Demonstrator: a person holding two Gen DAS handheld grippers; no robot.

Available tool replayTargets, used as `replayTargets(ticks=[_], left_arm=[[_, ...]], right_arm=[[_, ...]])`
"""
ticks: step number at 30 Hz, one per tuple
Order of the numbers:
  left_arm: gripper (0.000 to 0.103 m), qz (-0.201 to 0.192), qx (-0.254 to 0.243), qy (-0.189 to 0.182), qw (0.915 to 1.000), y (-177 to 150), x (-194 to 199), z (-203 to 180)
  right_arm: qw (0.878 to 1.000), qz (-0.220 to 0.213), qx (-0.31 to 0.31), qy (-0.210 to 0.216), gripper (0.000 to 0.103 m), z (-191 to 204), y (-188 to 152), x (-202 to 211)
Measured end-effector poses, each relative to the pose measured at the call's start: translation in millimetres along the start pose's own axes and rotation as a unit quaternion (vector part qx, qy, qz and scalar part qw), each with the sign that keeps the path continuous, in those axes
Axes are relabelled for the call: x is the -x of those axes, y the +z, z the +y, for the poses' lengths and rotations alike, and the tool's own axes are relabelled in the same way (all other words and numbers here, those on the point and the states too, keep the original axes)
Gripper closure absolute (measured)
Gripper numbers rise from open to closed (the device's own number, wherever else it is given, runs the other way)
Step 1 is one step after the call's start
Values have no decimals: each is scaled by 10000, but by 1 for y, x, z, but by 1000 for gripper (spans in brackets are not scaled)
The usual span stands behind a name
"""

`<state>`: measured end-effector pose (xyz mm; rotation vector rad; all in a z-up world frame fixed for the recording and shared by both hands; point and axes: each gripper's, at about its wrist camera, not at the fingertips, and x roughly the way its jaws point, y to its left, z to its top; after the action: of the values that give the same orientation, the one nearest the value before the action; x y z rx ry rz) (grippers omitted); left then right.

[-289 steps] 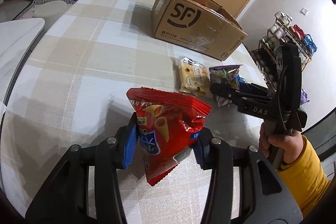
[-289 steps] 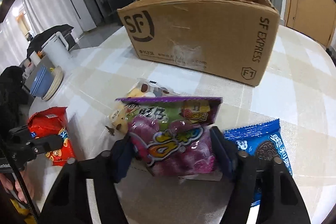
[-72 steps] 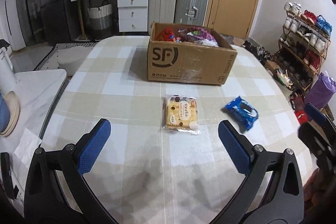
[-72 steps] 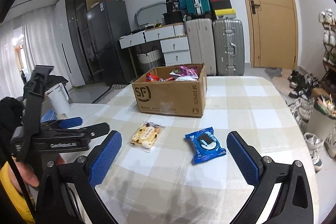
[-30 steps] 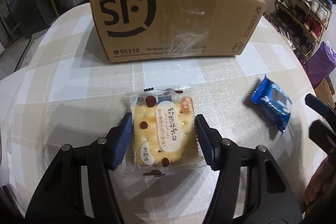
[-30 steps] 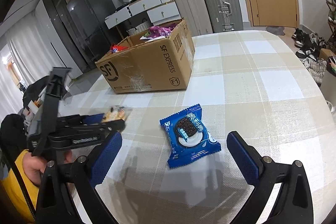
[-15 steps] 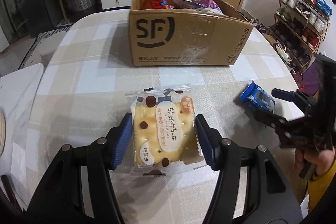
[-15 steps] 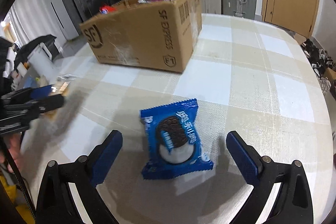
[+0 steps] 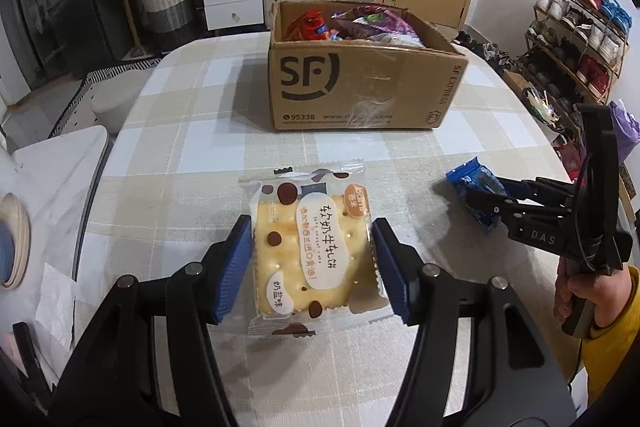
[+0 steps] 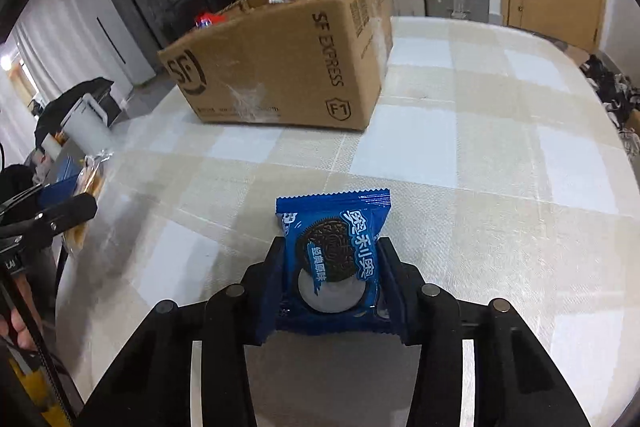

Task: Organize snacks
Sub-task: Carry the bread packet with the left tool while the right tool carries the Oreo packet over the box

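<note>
Since a second before, the right gripper point(image 10: 332, 275) had just closed onto one blue cookie packet point(image 10: 334, 259). One left gripper point(image 9: 312, 263) stayed clamped on one cracker packet point(image 9: 310, 251); one cardboard box point(image 9: 360, 87) stood beyond.

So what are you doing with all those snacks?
A person is packing snacks into the cardboard box, using a gripper in each hand. The left gripper holds a cracker packet. The right gripper has just closed on a blue cookie packet. Other snacks are already in the box.
</note>
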<state>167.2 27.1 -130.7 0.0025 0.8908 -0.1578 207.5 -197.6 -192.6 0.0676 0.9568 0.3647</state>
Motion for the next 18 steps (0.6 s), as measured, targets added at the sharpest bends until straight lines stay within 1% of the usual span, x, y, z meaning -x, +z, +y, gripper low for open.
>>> replayTargets(ticks=[4, 7, 10, 13, 18], left_arm=[[46, -79, -45, -71, 9999, -7, 15, -7], [46, -130, -25, -150, 9998, -13, 25, -10], [46, -182, 25, -260, 9995, -21, 37, -14], [46, -264, -26, -335, 9991, -30, 51, -19], [46, -499, 56, -481, 9976, -41, 80, -22]], right_arm=[[9993, -209, -125, 284, 58, 11, -5, 19], [9972, -371, -249, 595, 58, 20, -9, 35], [9950, -594, -209, 773, 58, 37, -14, 57], [9928, -789, -157, 883, 58, 52, -18, 77], [9868, -1036, -191, 1228, 58, 71, -26, 110]])
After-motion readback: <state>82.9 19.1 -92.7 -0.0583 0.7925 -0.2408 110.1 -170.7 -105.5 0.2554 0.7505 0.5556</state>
